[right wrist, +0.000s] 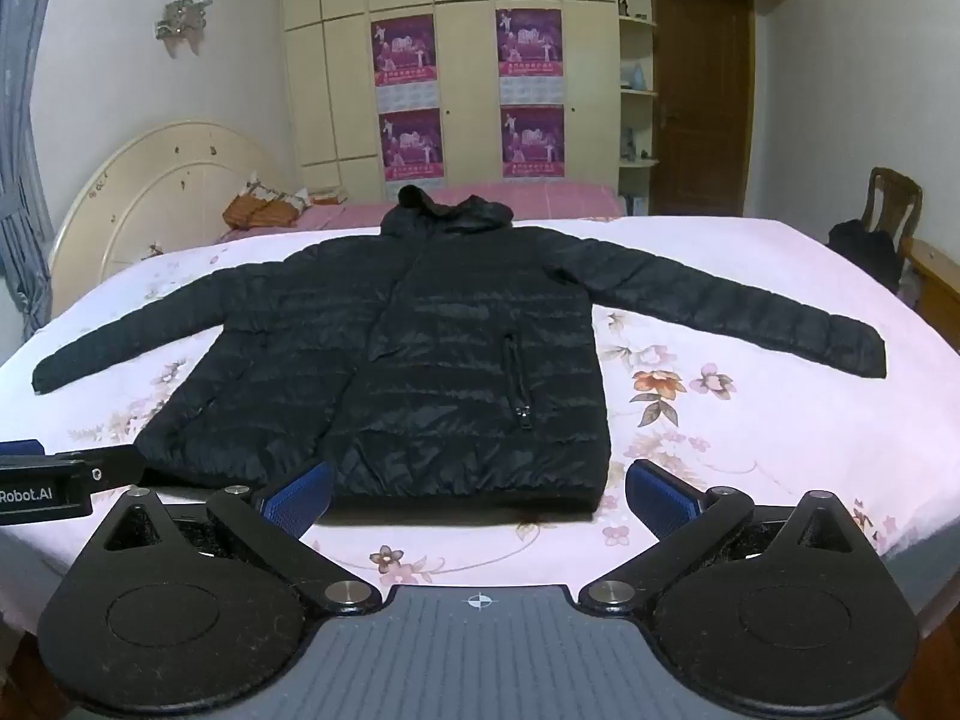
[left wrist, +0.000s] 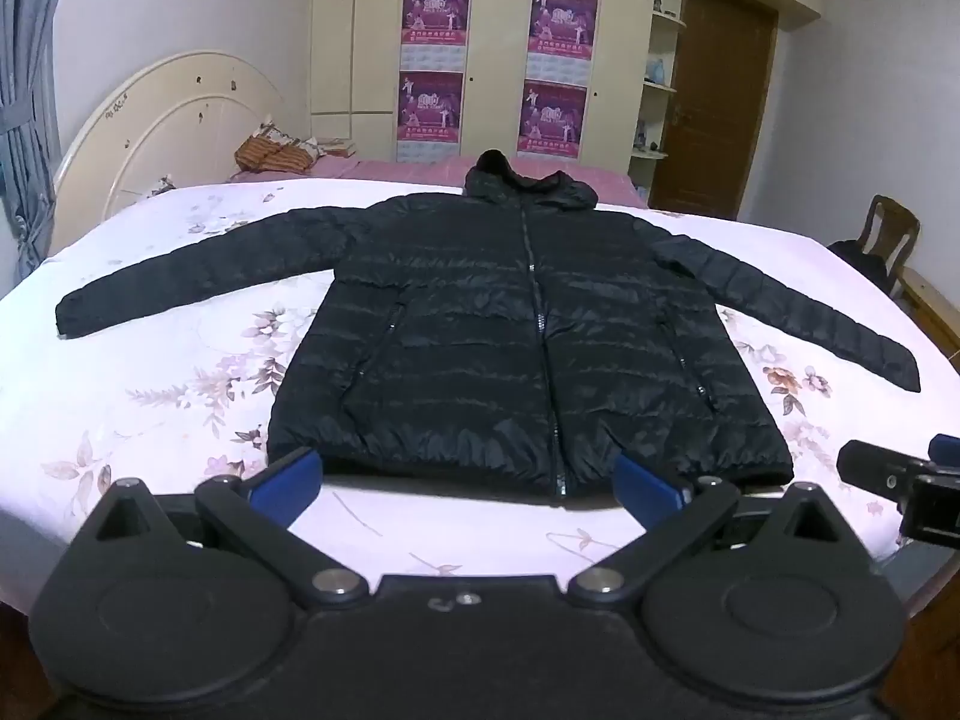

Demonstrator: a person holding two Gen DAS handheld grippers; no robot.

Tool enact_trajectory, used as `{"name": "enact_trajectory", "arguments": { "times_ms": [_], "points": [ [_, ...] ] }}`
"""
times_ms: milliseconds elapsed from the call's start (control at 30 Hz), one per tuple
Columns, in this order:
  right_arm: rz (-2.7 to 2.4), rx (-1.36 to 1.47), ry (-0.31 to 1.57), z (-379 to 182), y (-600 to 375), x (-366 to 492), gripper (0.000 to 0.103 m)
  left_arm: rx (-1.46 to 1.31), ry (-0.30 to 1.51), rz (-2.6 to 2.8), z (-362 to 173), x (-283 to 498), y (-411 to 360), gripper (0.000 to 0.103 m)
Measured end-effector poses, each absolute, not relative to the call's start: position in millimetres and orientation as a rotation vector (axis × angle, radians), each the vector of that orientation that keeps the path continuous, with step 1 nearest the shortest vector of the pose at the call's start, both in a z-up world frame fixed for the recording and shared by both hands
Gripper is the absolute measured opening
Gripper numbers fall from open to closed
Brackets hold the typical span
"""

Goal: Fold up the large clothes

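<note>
- Left wrist view: four purple posters [left wrist: 436, 21] hung on the cream wardrobe doors [left wrist: 498, 48]; their writing was too small to read.
- The left claw [left wrist: 471, 483] pointed down at a slant over the near edge of the bed [left wrist: 150, 372], its blue-padded fingers [left wrist: 288, 483] spread as wide as they go, with nothing between them.
- The black hooded puffer jacket [left wrist: 498, 330] lay flat and zipped on the floral bedspread, front up, hood toward the far side, both sleeves stretched outward, its hem just beyond the fingertips.
- Part of the right claw [left wrist: 900, 480] showed at the right edge, over the bed and clear of the jacket.
- Right wrist view: at the left edge, the left claw's body [right wrist: 42, 489] carried white lettering that read "Robot.AI", cut off on the left by the frame.
- The same posters [right wrist: 403, 51] were again illegible.
- The right claw [right wrist: 477, 495] was likewise tilted downward, fully open and holding nothing; its blue fingers [right wrist: 666, 495] straddled the jacket's [right wrist: 420, 360] right hem corner without touching it.
- A wooden chair [right wrist: 894, 198] stood beyond the bed's right side.
</note>
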State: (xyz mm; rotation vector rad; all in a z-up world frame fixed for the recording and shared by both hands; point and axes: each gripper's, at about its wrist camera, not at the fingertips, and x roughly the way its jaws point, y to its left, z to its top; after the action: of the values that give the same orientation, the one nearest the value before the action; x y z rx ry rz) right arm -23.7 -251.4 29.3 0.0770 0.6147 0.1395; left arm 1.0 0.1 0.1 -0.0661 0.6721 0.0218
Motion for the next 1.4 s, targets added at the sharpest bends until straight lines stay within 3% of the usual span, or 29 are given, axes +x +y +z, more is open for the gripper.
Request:
{"name": "enact_trajectory", "arguments": {
  "times_ms": [1400],
  "points": [
    [0.139,0.077,0.615,30.2,-250.6,-20.7,0.103,-0.049,0.667,0.03,-1.1,0.9,1.1,0.103]
  ]
}}
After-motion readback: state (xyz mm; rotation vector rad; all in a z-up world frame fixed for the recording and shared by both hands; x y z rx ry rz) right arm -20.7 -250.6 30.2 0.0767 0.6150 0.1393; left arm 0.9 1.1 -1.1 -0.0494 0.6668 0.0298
